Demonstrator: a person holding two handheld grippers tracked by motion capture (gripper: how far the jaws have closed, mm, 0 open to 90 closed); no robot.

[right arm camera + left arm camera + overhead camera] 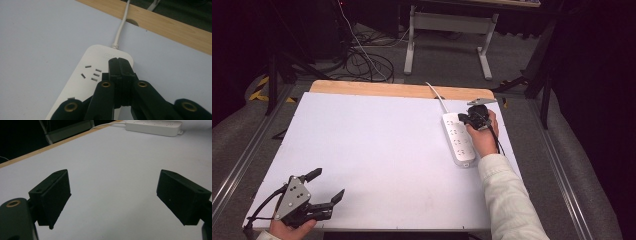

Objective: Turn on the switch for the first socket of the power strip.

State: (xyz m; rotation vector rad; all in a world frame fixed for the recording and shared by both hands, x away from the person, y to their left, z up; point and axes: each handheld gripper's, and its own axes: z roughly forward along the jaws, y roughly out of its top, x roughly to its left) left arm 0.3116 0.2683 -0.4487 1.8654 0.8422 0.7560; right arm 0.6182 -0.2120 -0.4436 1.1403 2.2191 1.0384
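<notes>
The power strip (458, 138) looks rigid, light, smooth (cord-tethered); best pinched across its width; right gripper (119, 60) closed empty, left gripper (326, 186) spread.

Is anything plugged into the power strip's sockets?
No: in the high view the white power strip lies with bare sockets, just its own cord leaving the far end.

Looking like a lab or test bay, not a home: white work board (377, 150) sitting on a wood-edged table (402, 90), aluminium rails (242, 160) running down both sides, black cables (362, 65) lying loose on grey carpet (447, 60), dark curtains (597, 75) closing off the space.
</notes>
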